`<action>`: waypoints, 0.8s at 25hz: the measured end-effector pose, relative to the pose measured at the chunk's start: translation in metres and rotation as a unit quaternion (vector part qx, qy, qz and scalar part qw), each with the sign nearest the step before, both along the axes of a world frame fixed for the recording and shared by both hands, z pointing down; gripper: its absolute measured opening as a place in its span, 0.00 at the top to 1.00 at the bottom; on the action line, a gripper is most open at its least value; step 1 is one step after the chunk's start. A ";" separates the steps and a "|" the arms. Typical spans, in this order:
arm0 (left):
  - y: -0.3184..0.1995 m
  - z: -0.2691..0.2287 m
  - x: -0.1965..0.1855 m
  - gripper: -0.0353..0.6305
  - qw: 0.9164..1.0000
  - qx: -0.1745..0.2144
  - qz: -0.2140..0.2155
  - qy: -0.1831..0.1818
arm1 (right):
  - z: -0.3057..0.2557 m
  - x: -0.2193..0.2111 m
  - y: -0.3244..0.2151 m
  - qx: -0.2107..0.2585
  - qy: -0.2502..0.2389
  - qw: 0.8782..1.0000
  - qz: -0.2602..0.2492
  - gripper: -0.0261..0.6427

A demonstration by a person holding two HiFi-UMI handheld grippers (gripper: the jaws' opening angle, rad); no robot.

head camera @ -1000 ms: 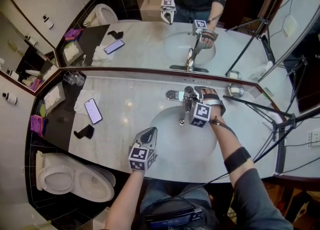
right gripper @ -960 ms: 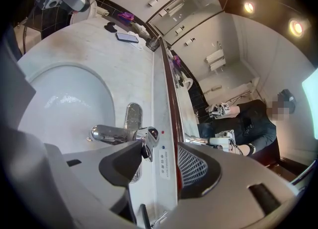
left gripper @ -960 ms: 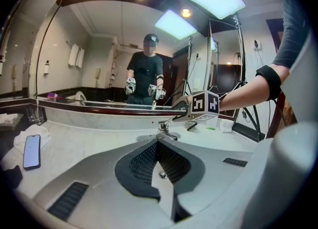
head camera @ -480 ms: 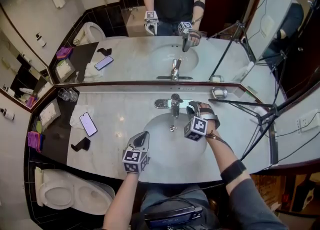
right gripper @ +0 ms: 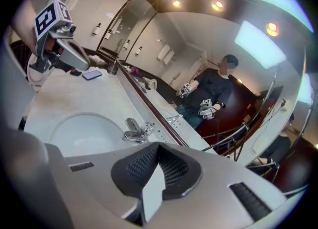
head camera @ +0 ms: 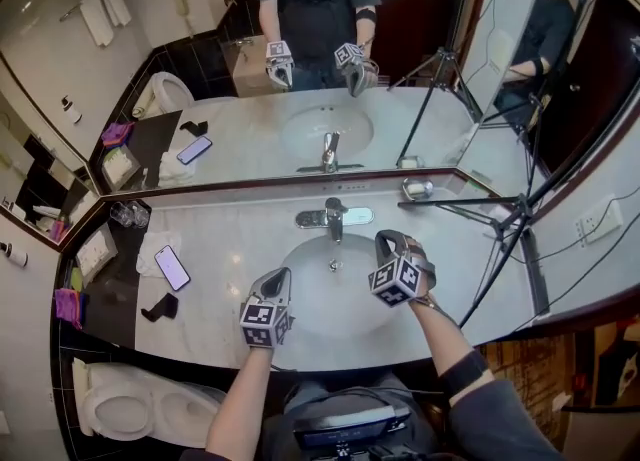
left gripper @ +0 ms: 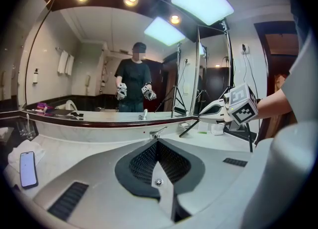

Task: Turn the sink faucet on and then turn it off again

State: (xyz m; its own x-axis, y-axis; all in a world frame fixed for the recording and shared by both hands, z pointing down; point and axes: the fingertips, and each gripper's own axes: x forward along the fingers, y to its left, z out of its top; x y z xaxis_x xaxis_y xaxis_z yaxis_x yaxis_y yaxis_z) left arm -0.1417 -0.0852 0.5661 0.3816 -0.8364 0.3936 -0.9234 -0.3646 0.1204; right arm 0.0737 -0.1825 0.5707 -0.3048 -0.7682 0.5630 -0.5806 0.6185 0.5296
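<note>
Faucet (head camera: 334,219) spout points over basin (head camera: 335,301), away from mirror (head camera: 250,139).

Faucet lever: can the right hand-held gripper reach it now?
Probably yes. The right hand-held gripper hangs over the basin right of the faucet lever, nothing between them. Its jaws have just closed, empty, so they must reopen.

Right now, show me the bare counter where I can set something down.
Widest: the marble counter between the phone and the basin. A second bare patch lies right of the basin, short of the tripod legs. Crowded: the left end, with phone, white cloth, glasses and a black object, and the rear right, with soap dish and tripod leg.
</note>
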 end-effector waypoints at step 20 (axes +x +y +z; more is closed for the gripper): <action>0.012 -0.005 0.001 0.97 1.000 0.000 0.002 -0.008 | 0.038 0.078 0.065 -0.099 -0.247 0.953 0.147 0.94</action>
State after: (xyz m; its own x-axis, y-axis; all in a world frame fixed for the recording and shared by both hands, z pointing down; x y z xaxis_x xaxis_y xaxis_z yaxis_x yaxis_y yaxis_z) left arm -0.1402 -0.0736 0.5613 0.3782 -0.8346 0.4004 -0.9238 -0.3681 0.1052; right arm 0.1520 -0.1180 0.6084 -0.3574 -0.7550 0.5497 -0.8927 0.4492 0.0366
